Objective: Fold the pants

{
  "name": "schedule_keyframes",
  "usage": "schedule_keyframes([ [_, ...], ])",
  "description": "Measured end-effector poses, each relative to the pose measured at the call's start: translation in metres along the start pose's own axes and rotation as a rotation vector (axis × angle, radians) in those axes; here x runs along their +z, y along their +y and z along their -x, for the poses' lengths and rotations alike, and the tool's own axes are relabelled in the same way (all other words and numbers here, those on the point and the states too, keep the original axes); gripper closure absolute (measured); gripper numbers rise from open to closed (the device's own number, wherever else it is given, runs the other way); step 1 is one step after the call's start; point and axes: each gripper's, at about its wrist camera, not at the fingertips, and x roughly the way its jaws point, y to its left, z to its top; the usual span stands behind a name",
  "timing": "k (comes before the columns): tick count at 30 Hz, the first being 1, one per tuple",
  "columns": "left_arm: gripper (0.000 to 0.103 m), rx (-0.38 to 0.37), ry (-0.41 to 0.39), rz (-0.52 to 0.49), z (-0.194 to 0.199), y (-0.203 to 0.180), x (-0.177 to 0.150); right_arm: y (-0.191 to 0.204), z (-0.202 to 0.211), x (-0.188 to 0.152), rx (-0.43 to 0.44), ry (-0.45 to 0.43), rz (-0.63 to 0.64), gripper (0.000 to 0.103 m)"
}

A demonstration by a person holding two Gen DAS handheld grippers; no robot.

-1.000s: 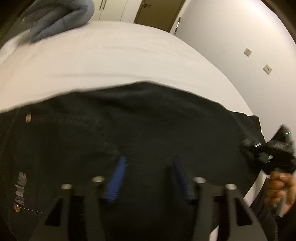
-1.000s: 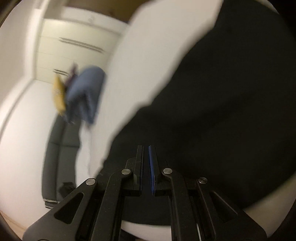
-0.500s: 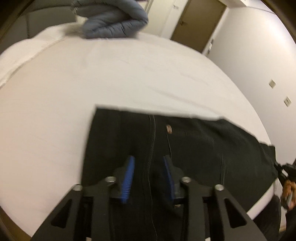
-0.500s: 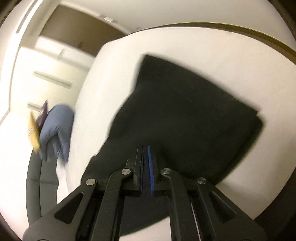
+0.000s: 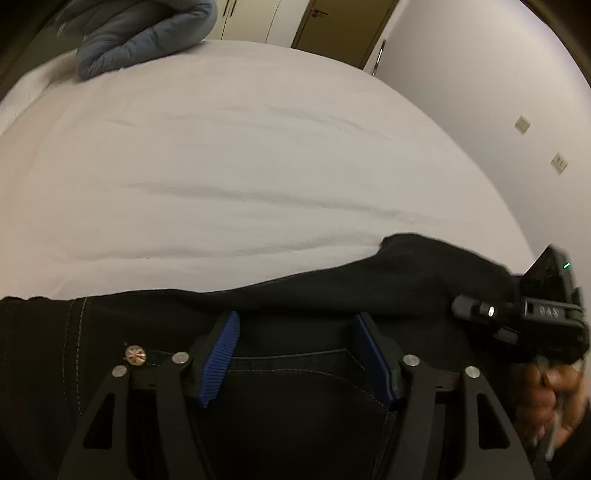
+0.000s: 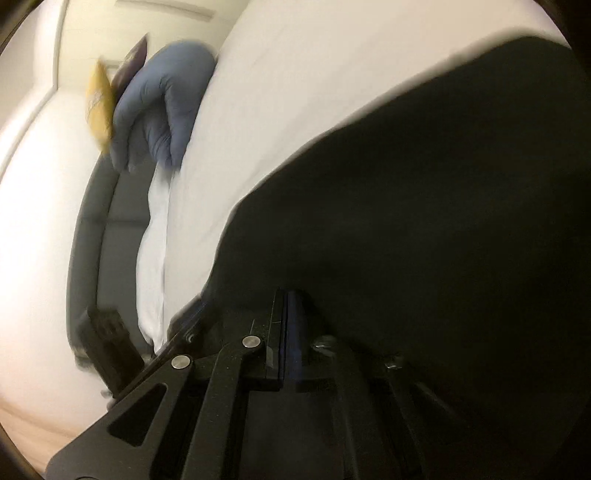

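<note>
Black pants [image 5: 303,413] are spread along the near edge of a bed covered by a white sheet [image 5: 240,177]. In the left wrist view, a copper-coloured rivet [image 5: 135,353] and pale stitching are seen on the cloth, with a pocket seam running between the blue pads [image 5: 221,354].

The left gripper [image 5: 299,354] is released: its jaws stand wide apart above the pants, having just been opening, and the cloth lies below them rather than pinched between them.

The right gripper [image 6: 286,325] is clenched, its jaws pressed together with no gap; whether any cloth is caught at the tips cannot be told, since the dark fabric hides them. In the left wrist view that same tool is seen at the right end of the pants, gripped by a hand [image 5: 550,398], with a raised fold of black cloth just in front of it. The letters "DAS" are read on its black body, and a small green light shows on it.

At the far corner of the bed a blue-grey padded jacket [image 5: 136,33] is bunched up. Beside it, in the right wrist view, a yellow packet [image 6: 99,107] is seen, blurred. A dark grey bed frame [image 6: 88,229] runs along the sheet's side. A door [image 5: 340,29] and two wall switches [image 5: 522,124] are seen beyond the bed.
</note>
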Motion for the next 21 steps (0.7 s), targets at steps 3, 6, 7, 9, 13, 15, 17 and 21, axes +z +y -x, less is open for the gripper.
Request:
schedule_keyframes([
  [3,0.049,0.005,-0.019,0.026,0.009,0.017,-0.001,-0.018,0.024,0.031,-0.025,-0.154,-0.018,0.103],
  [6,0.049,0.06,-0.044,0.063,0.021,0.031,-0.005,-0.071,0.092,0.059,-0.066,-0.333,-0.129,0.103],
  [7,0.049,0.084,-0.056,0.067,0.027,0.035,-0.006,-0.086,0.127,0.072,-0.099,-0.388,-0.151,0.103],
  [9,0.048,0.136,-0.073,0.095,0.041,0.041,-0.01,-0.1,0.183,0.071,-0.211,-0.488,-0.181,0.1],
  [13,0.03,0.173,-0.167,0.101,0.081,0.021,-0.021,-0.09,0.267,0.039,-0.345,-0.598,-0.13,0.089],
  [15,0.02,0.131,-0.19,0.085,0.088,-0.006,-0.03,-0.069,0.283,0.007,-0.33,-0.61,-0.1,0.048],
  [17,0.02,0.072,-0.189,0.068,0.096,-0.025,-0.043,-0.057,0.287,-0.027,-0.293,-0.646,-0.081,0.031],
  [21,0.019,-0.046,-0.122,0.01,0.075,-0.093,-0.066,-0.065,0.281,-0.076,-0.222,-0.671,-0.151,0.031],
])
